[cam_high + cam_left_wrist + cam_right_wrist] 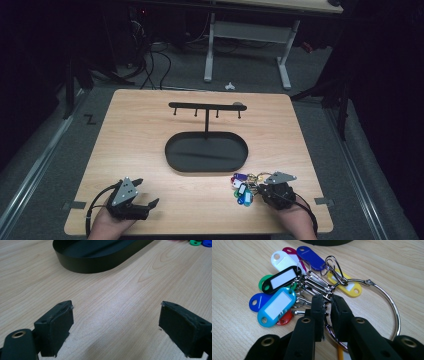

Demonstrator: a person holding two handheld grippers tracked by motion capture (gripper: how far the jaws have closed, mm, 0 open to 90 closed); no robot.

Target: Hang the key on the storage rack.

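A bunch of keys with coloured plastic tags (244, 189) lies on the wooden table (150, 130) at the front right. In the right gripper view the tags fan out: light blue (275, 306), black (280, 278), yellow (348, 285), dark blue (310, 256). They all hang from a large metal ring (387, 297). My right gripper (327, 302) is shut on that ring beside the keys, its pads nearly touching. At the front left my left gripper (146, 192) rests with its jaws wide apart (116, 315) and bare wood between them.
A black stand with an oval tray base (172, 160) and a bar of hooks (207, 106) occupies the table's middle. The tray's wall (95, 263) lies ahead of the left gripper. Desk legs and cables are on the floor beyond the far edge.
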